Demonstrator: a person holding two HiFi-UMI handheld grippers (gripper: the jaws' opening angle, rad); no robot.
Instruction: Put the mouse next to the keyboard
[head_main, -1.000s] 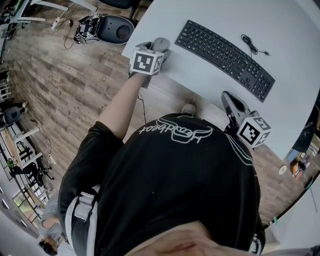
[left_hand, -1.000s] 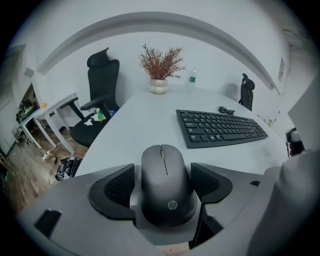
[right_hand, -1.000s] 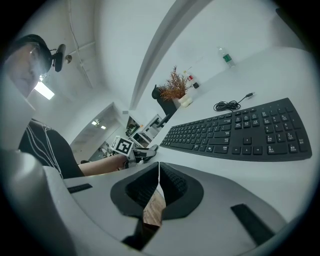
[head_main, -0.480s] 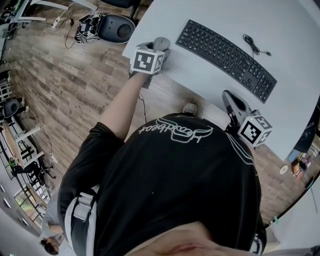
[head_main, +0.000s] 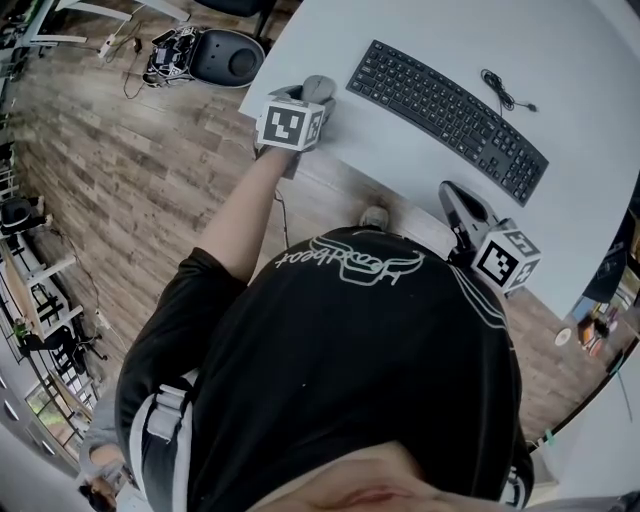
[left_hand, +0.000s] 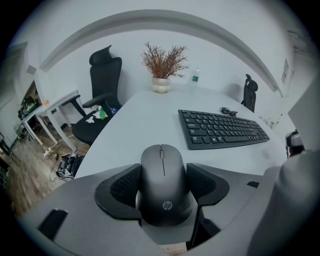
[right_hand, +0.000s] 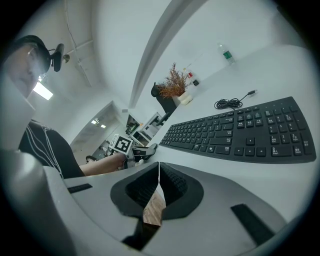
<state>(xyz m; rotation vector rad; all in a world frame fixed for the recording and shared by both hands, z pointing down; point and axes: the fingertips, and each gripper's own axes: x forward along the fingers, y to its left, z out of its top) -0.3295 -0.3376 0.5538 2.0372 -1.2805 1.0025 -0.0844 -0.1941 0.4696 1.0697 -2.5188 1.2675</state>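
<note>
At 9 o'clock from the keyboard (head_main: 448, 105), near the worktop's (head_main: 400, 160) left edge, the mouse (left_hand: 164, 187) lies flat between the jaws of the left claw (left_hand: 164, 169). Those jaws are closing on it, with the pads against its sides. The keyboard lies well apart from the mouse. At 6 o'clock from the keyboard, the right claw (right_hand: 158, 172) hangs at the worktop's near edge, jaws together with nothing between them.

Head view looks steeply down; both gripper views sit low, sharing the keyboard (left_hand: 220, 129).
</note>
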